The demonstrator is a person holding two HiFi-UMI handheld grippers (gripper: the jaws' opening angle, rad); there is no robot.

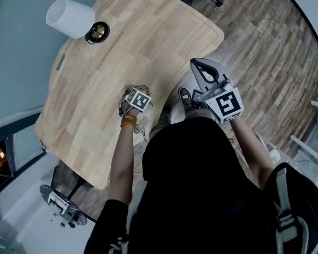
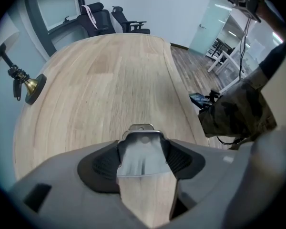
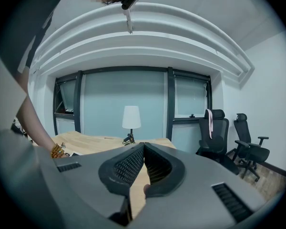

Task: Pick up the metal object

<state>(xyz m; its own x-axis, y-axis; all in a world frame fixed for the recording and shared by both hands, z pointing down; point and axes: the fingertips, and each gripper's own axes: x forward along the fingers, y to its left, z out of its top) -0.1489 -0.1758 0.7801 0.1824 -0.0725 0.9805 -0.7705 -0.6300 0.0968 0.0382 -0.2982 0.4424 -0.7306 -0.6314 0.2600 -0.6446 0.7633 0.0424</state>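
Left gripper (image 2: 143, 146) clamps the metal object (image 2: 142, 160) on the table (image 2: 109, 80); right gripper (image 3: 143, 149) closed, empty. Grasp apparently made; lift remains.

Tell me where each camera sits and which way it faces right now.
Head view: on the person's head, looking steeply down at the wooden table; shows torso, left gripper, right gripper.
Left gripper view: rides the left gripper, looking across the tabletop toward office chairs; its jaws touch the metal object; the person's leg at right.
Right gripper view: rides the right gripper, facing the windows; shut jaws, braceleted left forearm.
Shared: head and right gripper views both show the white lamp.
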